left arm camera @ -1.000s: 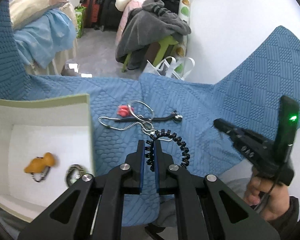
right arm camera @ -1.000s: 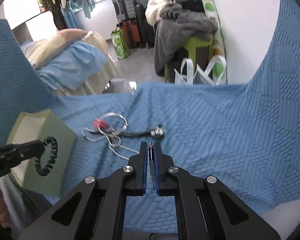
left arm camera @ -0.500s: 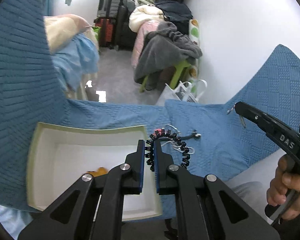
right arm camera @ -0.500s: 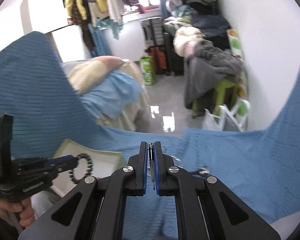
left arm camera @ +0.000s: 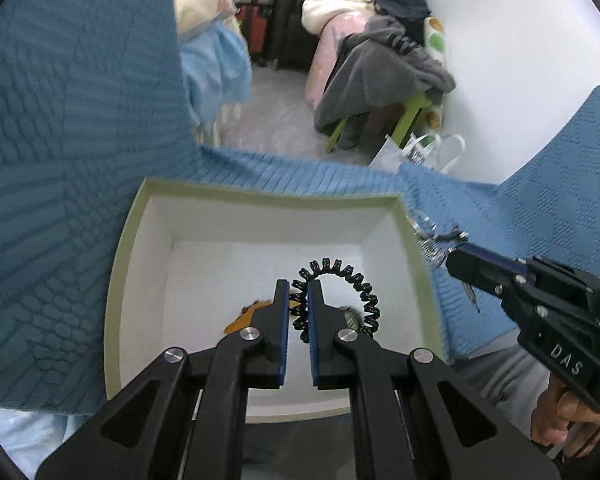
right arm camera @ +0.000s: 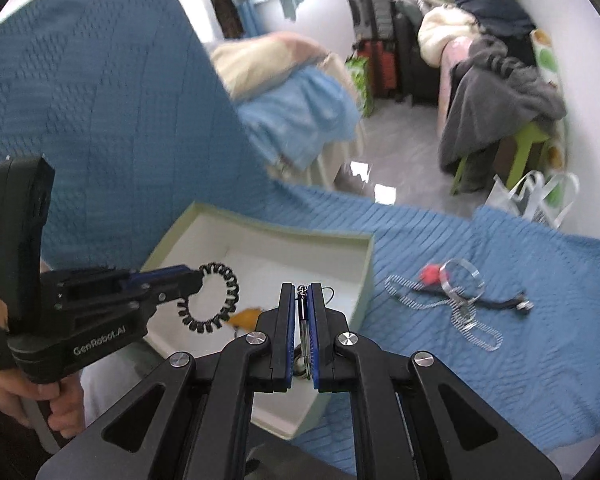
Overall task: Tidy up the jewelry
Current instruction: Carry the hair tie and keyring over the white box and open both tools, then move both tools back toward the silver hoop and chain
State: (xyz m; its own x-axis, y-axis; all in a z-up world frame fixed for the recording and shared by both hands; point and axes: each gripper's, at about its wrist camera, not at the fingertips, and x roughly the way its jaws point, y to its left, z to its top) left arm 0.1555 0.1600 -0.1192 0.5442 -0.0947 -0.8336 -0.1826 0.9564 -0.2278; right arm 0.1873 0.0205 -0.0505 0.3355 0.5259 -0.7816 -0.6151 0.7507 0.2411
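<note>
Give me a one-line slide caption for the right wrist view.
Right gripper and left gripper, shut on a thin metal piece and black coil bracelet, over the open box.

Your black grippers [left arm camera: 299, 292] carry blue pads [right arm camera: 287, 320]. A black coil [left arm camera: 340, 276] hangs over a box [right arm camera: 364, 264] pale green outside, white inside. The quilt [right arm camera: 480, 380] is blue, woven in ribbed geometric blocks; one trinket [right arm camera: 429, 273] is red.

"das" stands on the right gripper [left arm camera: 458, 260], "genrobot.ai" on the left gripper [right arm camera: 199, 279].
</note>
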